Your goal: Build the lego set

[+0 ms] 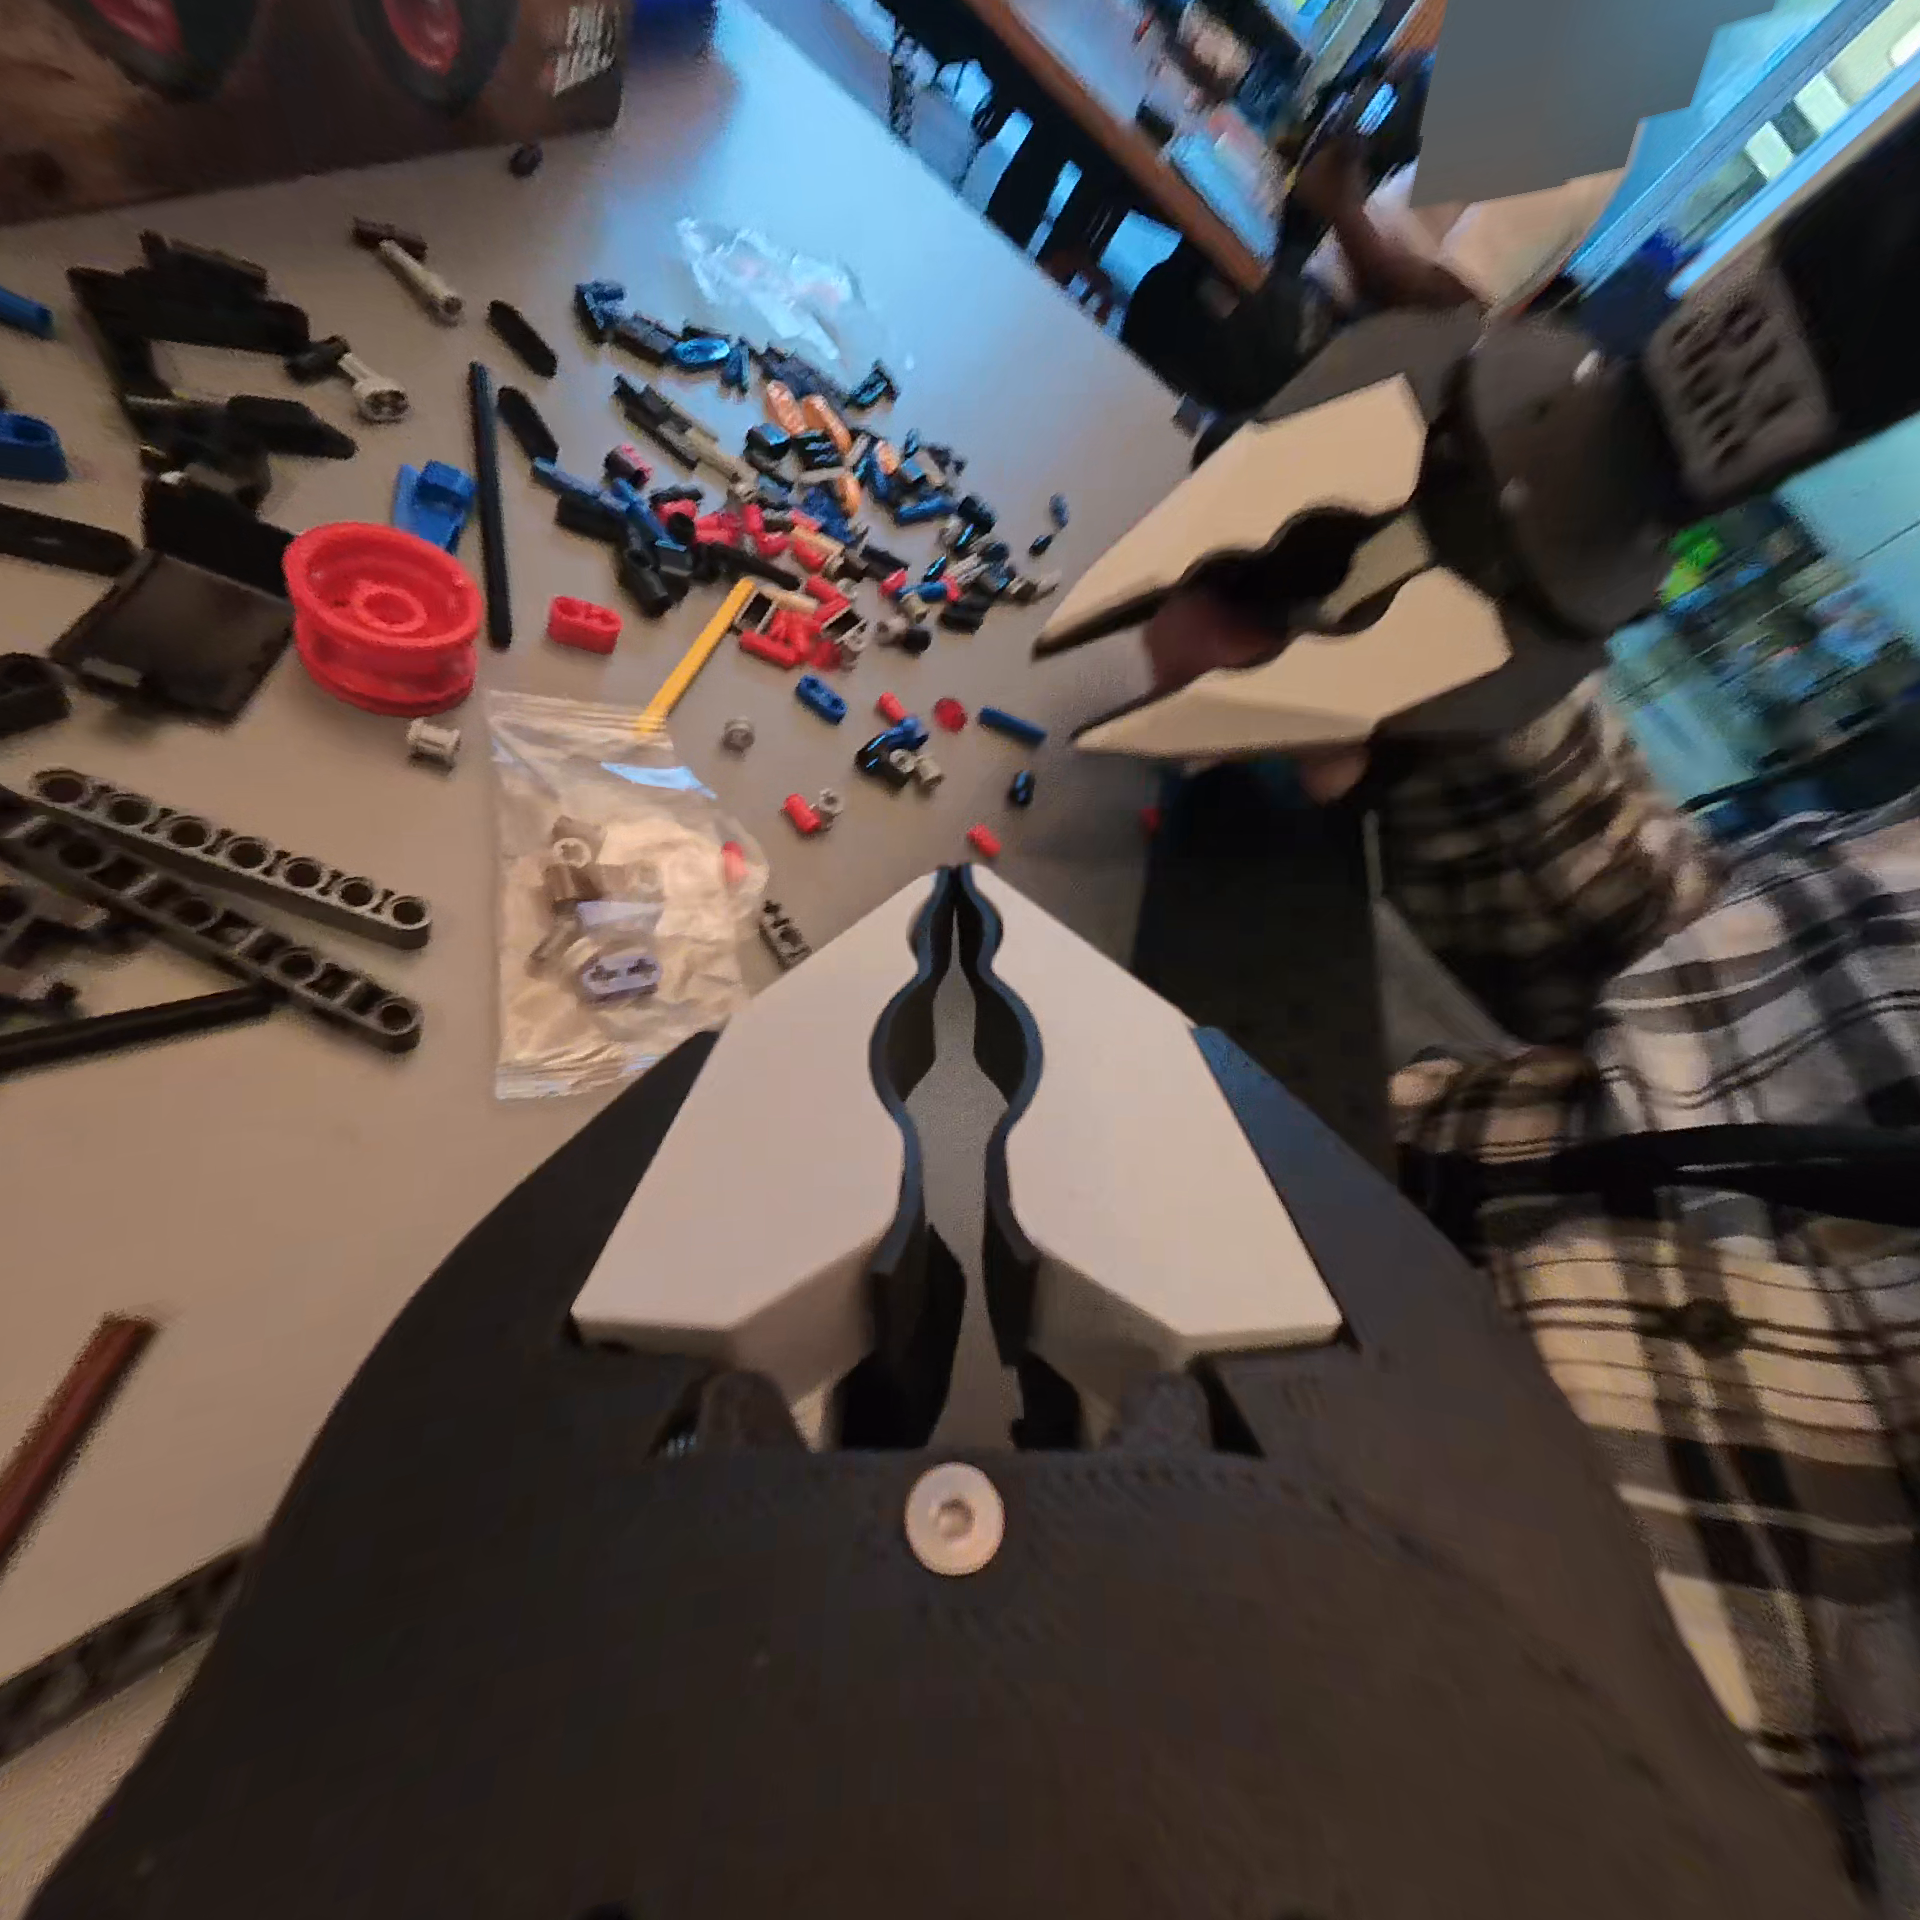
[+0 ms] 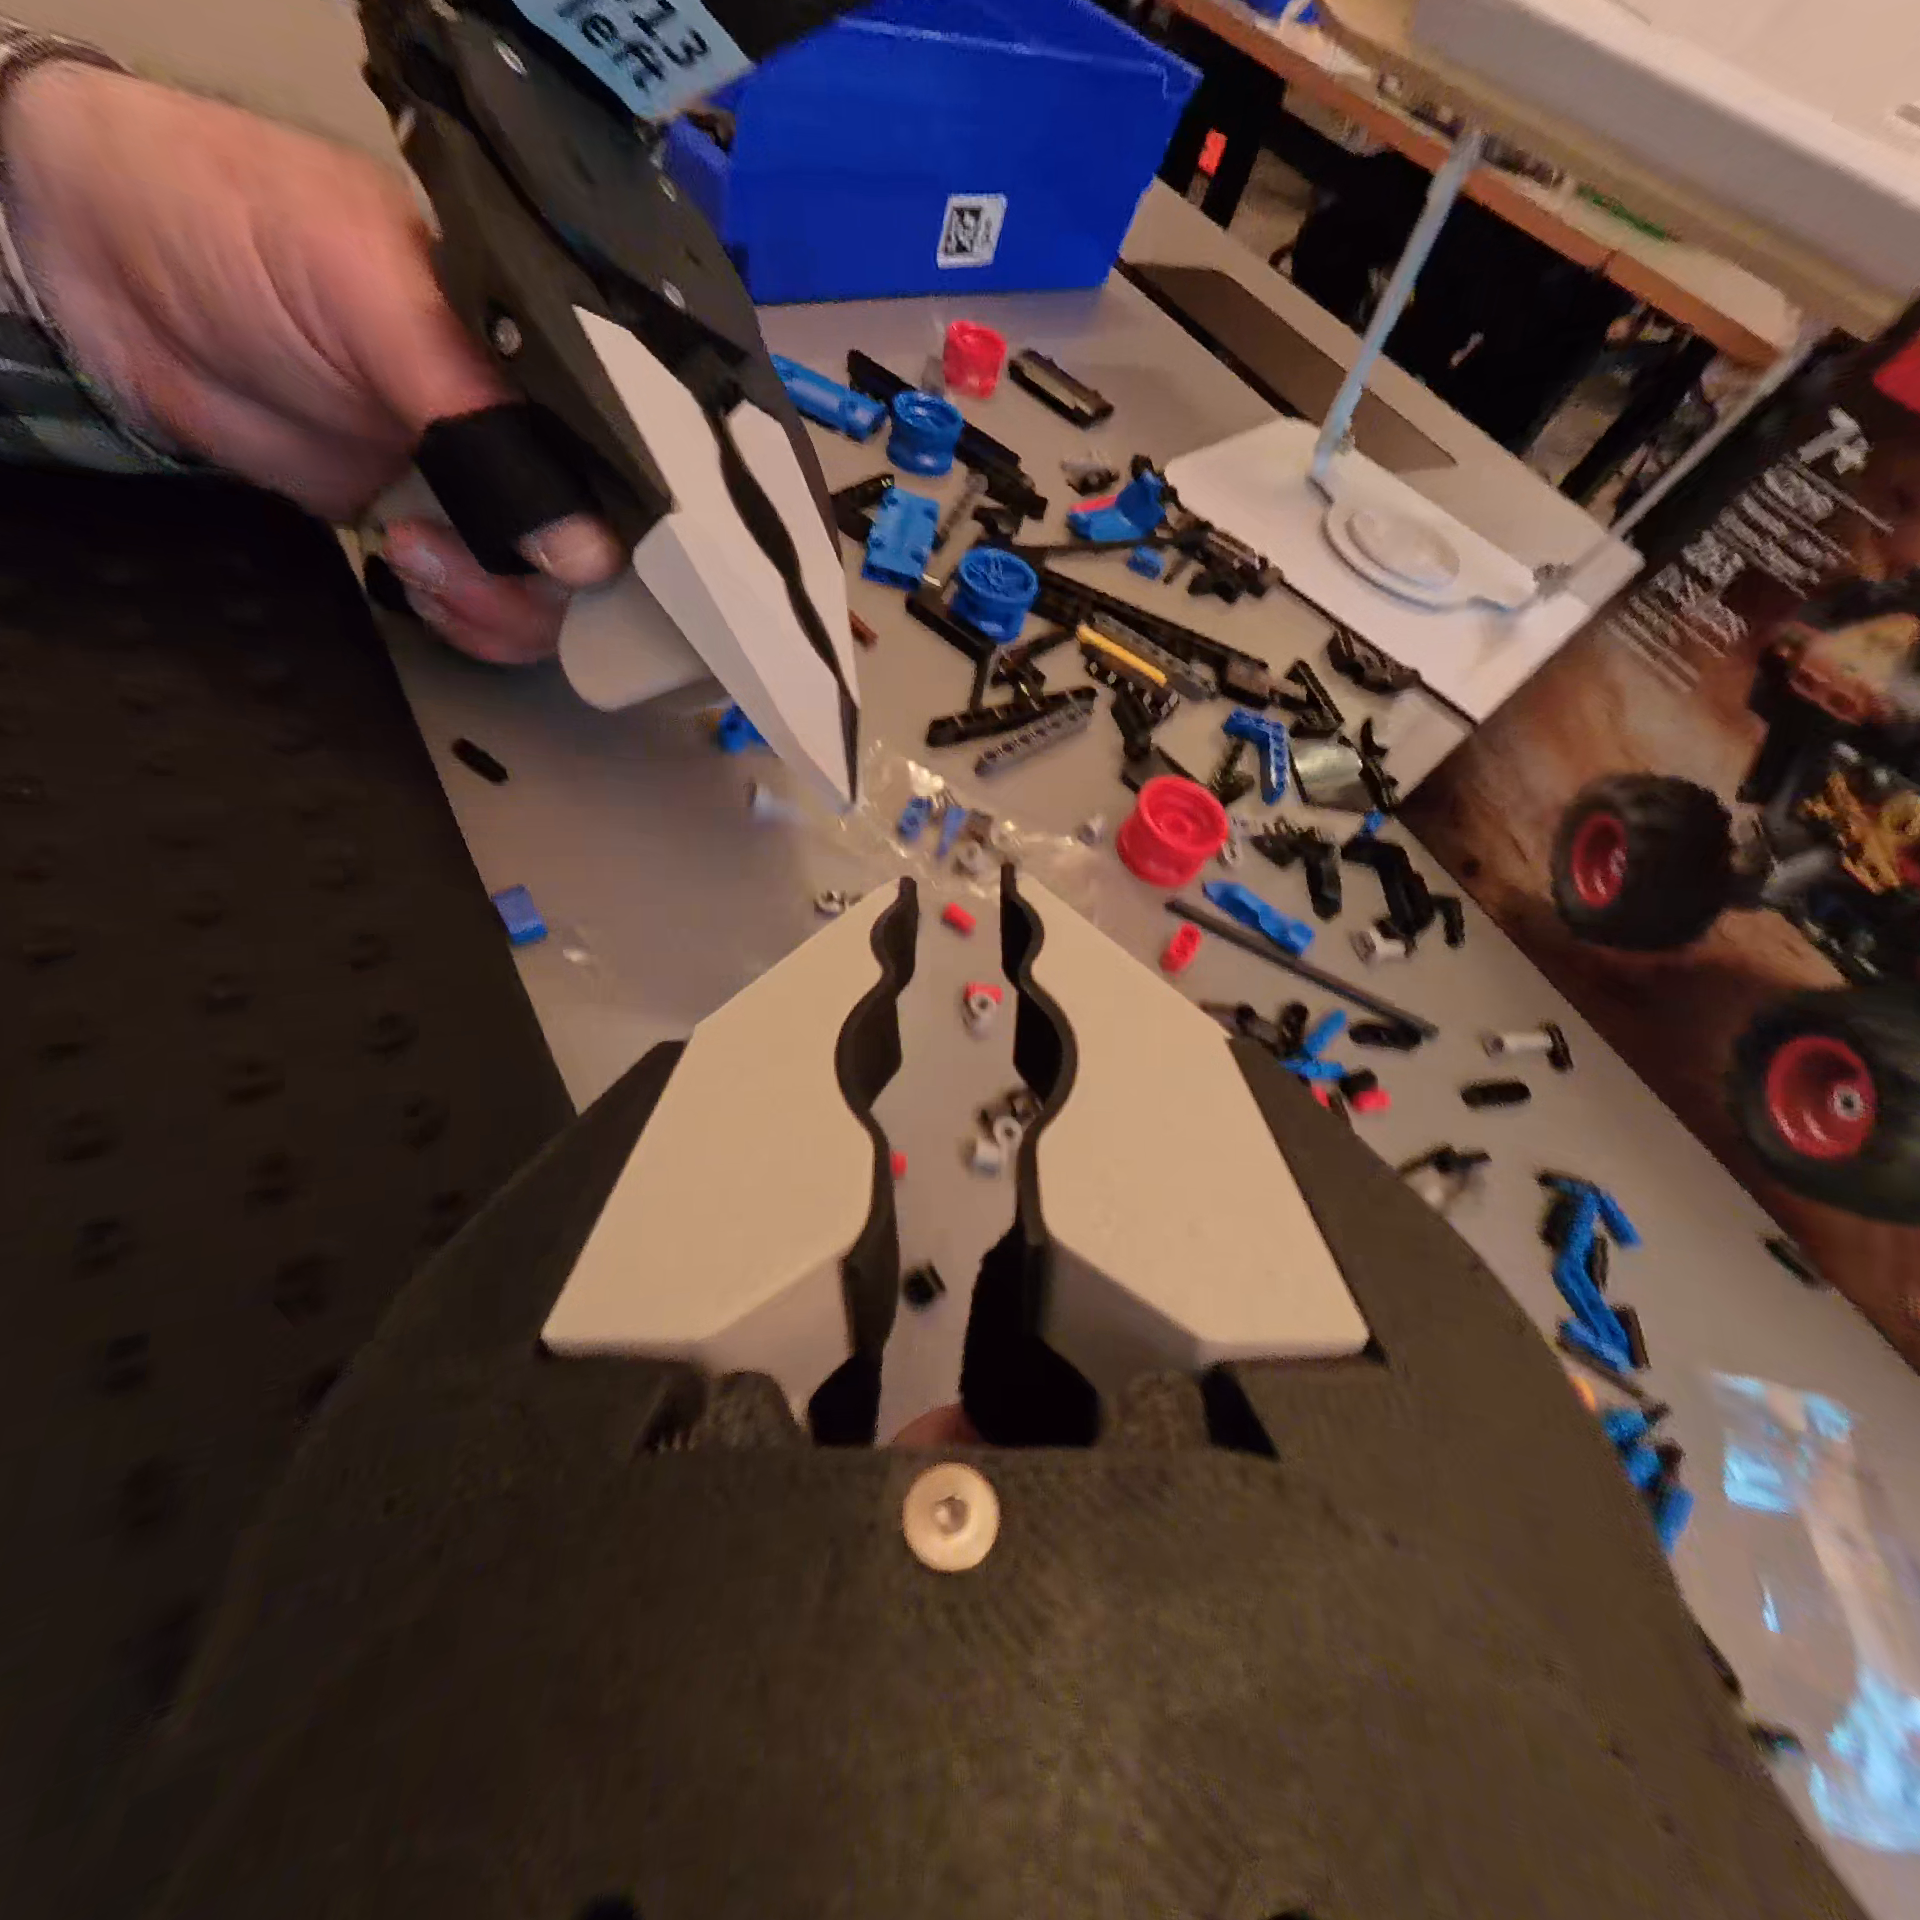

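Note:
Loose Lego Technic pieces lie over a grey table (image 1: pixel 260 1195). A pile of small red, blue and black pins (image 1: pixel 790 499) lies beyond a red wheel rim (image 1: pixel 384 613), which also shows in the right wrist view (image 2: pixel 1174 831). A clear bag of small parts (image 1: pixel 613 894) lies flat on the table; it also shows in the right wrist view (image 2: pixel 935 821). My left gripper (image 1: pixel 956 878) is shut with nothing visible in it. In the right wrist view its tips (image 2: pixel 852 779) point down at the bag's edge. My right gripper (image 2: pixel 958 881) is open and empty over scattered pins, and also shows in the left wrist view (image 1: pixel 1060 691).
Long black beams (image 1: pixel 229 862) lie at the left. The set's box (image 2: pixel 1714 831) stands along the table's far side, beside a white stand base (image 2: pixel 1403 540) and a blue bin (image 2: pixel 935 156). Blue wheels (image 2: pixel 992 592) lie mid-table. Dark carpet (image 2: pixel 208 935) lies past the near edge. From either gripper's tips it is about 12 cm to the red wheel rim (image 1: pixel 384 613). It turns up in the right wrist view (image 2: pixel 1164 804) as well.

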Available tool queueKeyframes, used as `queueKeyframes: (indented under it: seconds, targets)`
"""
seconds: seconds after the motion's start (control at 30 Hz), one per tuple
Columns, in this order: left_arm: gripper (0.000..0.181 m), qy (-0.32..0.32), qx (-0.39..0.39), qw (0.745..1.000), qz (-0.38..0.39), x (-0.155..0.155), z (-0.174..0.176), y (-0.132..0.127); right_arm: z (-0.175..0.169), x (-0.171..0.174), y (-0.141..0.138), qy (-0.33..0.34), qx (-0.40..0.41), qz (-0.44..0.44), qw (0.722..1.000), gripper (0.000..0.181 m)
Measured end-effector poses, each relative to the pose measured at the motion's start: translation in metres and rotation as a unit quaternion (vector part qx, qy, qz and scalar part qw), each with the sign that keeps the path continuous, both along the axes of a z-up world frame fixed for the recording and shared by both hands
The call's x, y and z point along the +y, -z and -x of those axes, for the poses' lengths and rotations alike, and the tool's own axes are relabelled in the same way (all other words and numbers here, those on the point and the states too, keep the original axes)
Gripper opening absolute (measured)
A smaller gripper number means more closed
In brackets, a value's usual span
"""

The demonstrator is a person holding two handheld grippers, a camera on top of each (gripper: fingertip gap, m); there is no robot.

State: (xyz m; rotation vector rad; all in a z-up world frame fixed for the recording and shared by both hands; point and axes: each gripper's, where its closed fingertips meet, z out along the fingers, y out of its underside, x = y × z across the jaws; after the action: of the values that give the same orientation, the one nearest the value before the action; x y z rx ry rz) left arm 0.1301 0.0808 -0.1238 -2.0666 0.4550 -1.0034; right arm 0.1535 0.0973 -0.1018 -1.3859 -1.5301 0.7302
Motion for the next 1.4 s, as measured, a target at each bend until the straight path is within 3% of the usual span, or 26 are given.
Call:
queueKeyframes:
  seconds: [0.17,0.43,0.77,1.1,1.4]
  targets:
    - [0.000,0.001,0.117,0.993,-0.029,0.000,0.022,0.008,-0.041,0.033,0.000,0.059,-0.026,-0.003,0.998,0.013]
    - [0.009,0.029,0.275,0.959,-0.060,-0.017,0.075,0.015,-0.084,0.069,0.008,0.110,-0.082,-0.034,0.990,0.014]
    - [0.010,0.033,0.287,0.952,-0.107,-0.010,0.065,0.020,-0.117,0.126,0.038,0.150,-0.185,-0.052,0.970,0.008]
    - [0.009,0.025,0.274,0.954,-0.119,-0.007,0.066,0.019,-0.092,0.138,0.071,0.074,-0.238,0.001,0.969,0.004]
    - [0.010,0.027,0.268,0.955,-0.120,-0.005,0.066,0.021,-0.086,0.138,0.070,0.026,-0.258,0.007,0.966,0.010]
